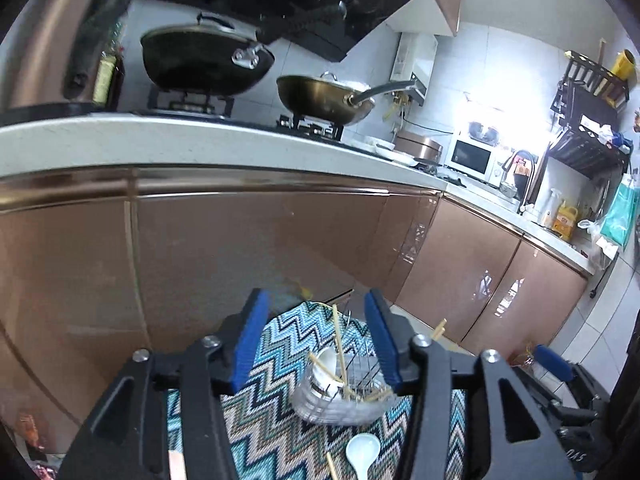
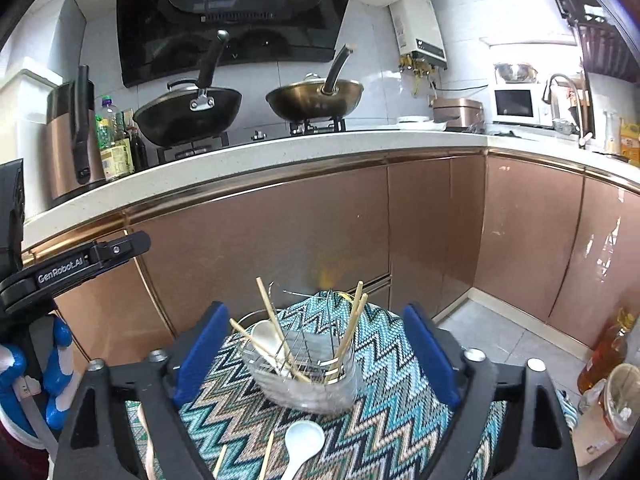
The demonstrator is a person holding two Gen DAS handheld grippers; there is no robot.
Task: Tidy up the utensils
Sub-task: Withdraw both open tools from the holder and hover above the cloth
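A clear utensil holder with a wire rack (image 2: 306,372) stands on a zigzag-patterned cloth (image 2: 400,412); it also shows in the left wrist view (image 1: 340,396). It holds several wooden chopsticks (image 2: 270,316) and a white spoon (image 2: 266,334). Another white spoon (image 2: 302,442) lies on the cloth in front of it, also seen in the left wrist view (image 1: 362,454), with loose chopsticks (image 2: 267,454) beside it. My left gripper (image 1: 316,328) is open and empty above the cloth. My right gripper (image 2: 316,344) is open and empty, its fingers on either side of the holder.
Brown cabinet fronts (image 2: 280,232) and a white counter (image 2: 260,152) rise behind the cloth. Two woks (image 2: 188,114) sit on the hob. An oil bottle (image 2: 604,354) and a bag stand on the floor at right. The left gripper's body (image 2: 80,266) is at left.
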